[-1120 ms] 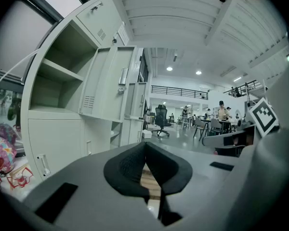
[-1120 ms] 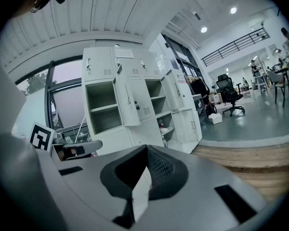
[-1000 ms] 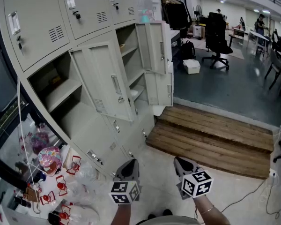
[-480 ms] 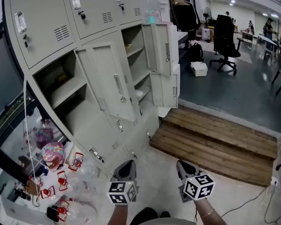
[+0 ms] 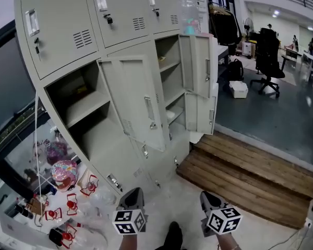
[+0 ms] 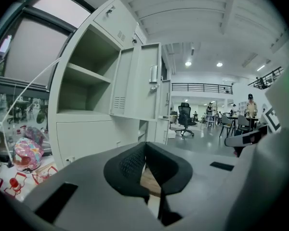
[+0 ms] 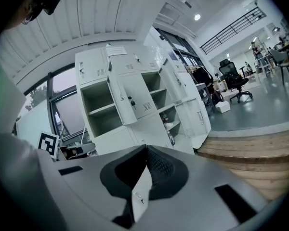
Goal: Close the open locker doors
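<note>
A bank of grey lockers stands ahead, with several doors swung open. The nearest open door hangs in front of a middle compartment. Two more open doors, an upper one and a lower one, hang at the right end. My left gripper and right gripper sit low in the head view, both shut, empty and well short of the lockers. The left gripper view looks past its tips at the near open door. In the right gripper view its tips face the same door.
A wooden pallet step lies to the right of the lockers. Bright toys and plastic bags clutter the floor at the lockers' left foot. Beyond are an office chair and a white box on the grey floor.
The lockers have slid to the right and grown larger in the head view. Both grippers have dropped toward the bottom edge, still shut.
</note>
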Tool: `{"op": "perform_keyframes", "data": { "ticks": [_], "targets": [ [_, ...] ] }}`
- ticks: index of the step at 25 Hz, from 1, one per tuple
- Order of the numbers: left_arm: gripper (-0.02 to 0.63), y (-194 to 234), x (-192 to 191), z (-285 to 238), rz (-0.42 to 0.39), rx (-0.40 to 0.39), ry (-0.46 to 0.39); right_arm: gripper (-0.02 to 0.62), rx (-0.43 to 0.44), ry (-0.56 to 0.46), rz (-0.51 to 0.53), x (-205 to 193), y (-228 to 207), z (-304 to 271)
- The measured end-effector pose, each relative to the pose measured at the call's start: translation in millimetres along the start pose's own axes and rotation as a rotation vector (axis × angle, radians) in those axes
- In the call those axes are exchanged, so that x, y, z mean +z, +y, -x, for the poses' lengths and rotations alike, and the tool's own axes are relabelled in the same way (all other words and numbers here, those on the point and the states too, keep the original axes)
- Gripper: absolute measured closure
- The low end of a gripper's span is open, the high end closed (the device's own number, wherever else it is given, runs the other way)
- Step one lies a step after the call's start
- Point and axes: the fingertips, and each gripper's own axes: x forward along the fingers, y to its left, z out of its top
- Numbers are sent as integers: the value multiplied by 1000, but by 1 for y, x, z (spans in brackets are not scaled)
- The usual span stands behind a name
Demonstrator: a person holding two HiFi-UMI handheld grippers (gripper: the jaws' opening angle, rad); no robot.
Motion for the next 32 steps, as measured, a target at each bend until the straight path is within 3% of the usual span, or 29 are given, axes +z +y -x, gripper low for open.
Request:
{"op": "perform_keyframes", "data": {
  "ticks": [12, 21, 26, 32],
  "targets": [
    [586, 115, 47, -124, 18, 147, -49, 591, 90, -19, 34, 83, -18, -177],
    [586, 138, 66, -174, 22, 202, -67, 591, 174, 12, 13, 109, -28, -253],
    [586, 142, 66, -184, 48, 290, -71, 591, 276, 35, 16, 127, -31, -284],
    [586, 134, 69, -186, 92, 395, -85, 591, 486, 61, 21, 153, -17, -298]
  ]
}}
